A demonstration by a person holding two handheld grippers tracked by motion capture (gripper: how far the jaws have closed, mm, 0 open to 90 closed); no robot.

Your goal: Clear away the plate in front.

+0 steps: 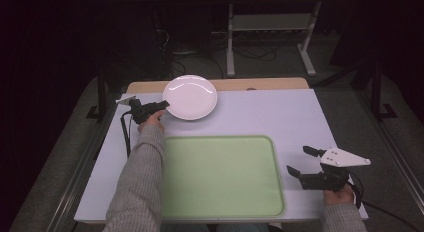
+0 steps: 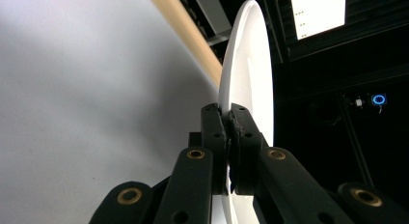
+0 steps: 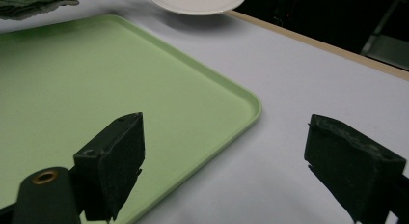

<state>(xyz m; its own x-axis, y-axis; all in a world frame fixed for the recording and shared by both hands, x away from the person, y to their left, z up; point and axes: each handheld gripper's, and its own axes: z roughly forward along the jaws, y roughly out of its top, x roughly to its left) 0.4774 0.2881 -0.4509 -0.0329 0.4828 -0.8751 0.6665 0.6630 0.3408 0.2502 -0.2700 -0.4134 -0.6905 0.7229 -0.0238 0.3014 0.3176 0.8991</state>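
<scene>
1 plate [image 1: 190,96] sits at upper centre of the high view, its left rim pinched in the closed left gripper [image 1: 164,105], likely for carrying to the tray [image 1: 220,192]. Lower right, the right gripper [image 1: 299,161] gapes empty.

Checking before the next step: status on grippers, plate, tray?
Left gripper shut on white plate rim, far side of table. Right gripper open, holding nothing, right of green tray. Tray bare; nothing in the way.

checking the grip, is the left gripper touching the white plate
Touching: in the left gripper view the left gripper has its jaws clamped on the white plate rim.
</scene>
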